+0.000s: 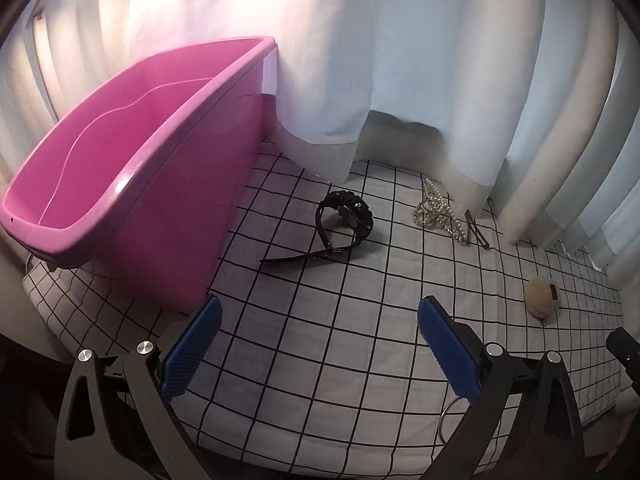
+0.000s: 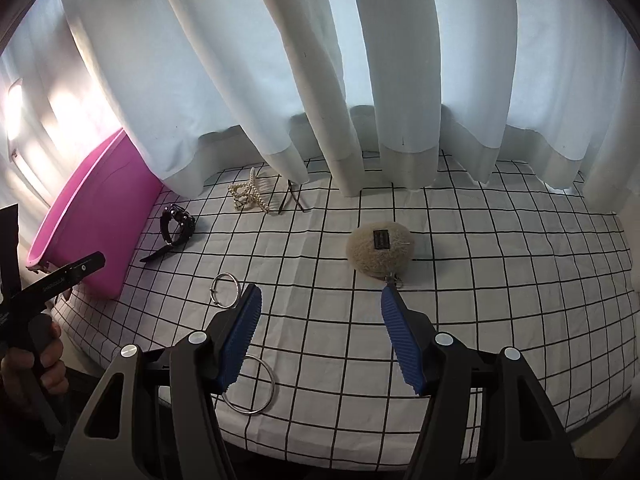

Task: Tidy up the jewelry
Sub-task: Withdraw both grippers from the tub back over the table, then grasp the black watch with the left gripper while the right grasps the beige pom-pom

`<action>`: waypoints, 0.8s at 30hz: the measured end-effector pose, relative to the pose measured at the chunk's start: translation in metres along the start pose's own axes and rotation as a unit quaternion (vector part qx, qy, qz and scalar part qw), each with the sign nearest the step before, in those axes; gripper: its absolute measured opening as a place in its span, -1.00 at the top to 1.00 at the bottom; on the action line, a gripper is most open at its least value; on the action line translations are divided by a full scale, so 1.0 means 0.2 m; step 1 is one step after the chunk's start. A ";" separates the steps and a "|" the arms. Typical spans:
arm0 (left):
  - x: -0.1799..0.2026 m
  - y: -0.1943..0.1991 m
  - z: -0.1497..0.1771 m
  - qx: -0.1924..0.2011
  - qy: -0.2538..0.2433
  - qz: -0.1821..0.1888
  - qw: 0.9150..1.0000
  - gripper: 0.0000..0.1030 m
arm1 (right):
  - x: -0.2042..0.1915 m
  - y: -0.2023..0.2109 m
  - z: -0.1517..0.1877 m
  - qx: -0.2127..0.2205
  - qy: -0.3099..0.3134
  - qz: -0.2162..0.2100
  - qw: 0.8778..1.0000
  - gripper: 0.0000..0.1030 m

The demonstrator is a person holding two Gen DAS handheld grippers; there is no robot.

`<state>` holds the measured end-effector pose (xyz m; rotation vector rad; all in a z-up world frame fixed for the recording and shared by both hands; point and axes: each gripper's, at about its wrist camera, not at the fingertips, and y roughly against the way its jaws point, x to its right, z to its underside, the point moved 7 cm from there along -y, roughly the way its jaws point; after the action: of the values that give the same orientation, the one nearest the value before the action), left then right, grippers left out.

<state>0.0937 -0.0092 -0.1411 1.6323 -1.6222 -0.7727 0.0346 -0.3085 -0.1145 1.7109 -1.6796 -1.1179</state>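
Observation:
A pink plastic bin (image 1: 168, 184) (image 2: 96, 220) stands at the left on a white grid-patterned cloth (image 1: 340, 340) (image 2: 480, 280). On the cloth lie a black wristwatch (image 1: 346, 216) (image 2: 176, 226), a pearl hair claw (image 1: 436, 210) (image 2: 246, 196), thin brown hairpins (image 1: 476, 230) (image 2: 292, 200), a beige fluffy pom-pom charm (image 1: 542, 294) (image 2: 380, 250) and two silver rings (image 2: 226, 290) (image 2: 256, 386). My left gripper (image 1: 320, 310) is open above bare cloth, short of the watch. My right gripper (image 2: 322, 298) is open too, nothing between its blue pads, with the pom-pom just beyond its right fingertip.
White curtains (image 1: 400, 60) (image 2: 320, 80) hang along the back, their hems resting on the cloth close to the claw and hairpins. The cloth's front edge (image 2: 360, 456) drops off near me. A hand (image 2: 32, 364) holding the left gripper's handle shows at the far left of the right wrist view.

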 end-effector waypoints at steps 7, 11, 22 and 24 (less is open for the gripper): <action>0.07 -0.14 -0.03 -0.014 -0.011 0.002 1.000 -0.87 | 0.14 -0.08 0.03 -0.006 -0.029 0.013 0.999 -0.16; 0.09 -0.22 -0.05 -0.016 -0.018 0.002 1.000 -0.87 | 0.17 -0.17 0.04 -0.017 -0.037 0.017 0.999 -0.16; 0.12 -0.46 -0.09 -0.024 -0.035 0.000 0.999 -0.87 | 0.25 -0.45 0.01 -0.035 -0.064 0.026 0.997 -0.16; 0.12 -0.50 -0.10 -0.029 -0.032 0.001 0.999 -0.87 | 0.26 -0.49 0.01 -0.037 -0.069 0.031 0.996 -0.17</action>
<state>0.1695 -0.0340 -0.2102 1.5798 -1.6292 -0.8714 0.0846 -0.3473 -0.2062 1.5574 -1.7365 -1.2787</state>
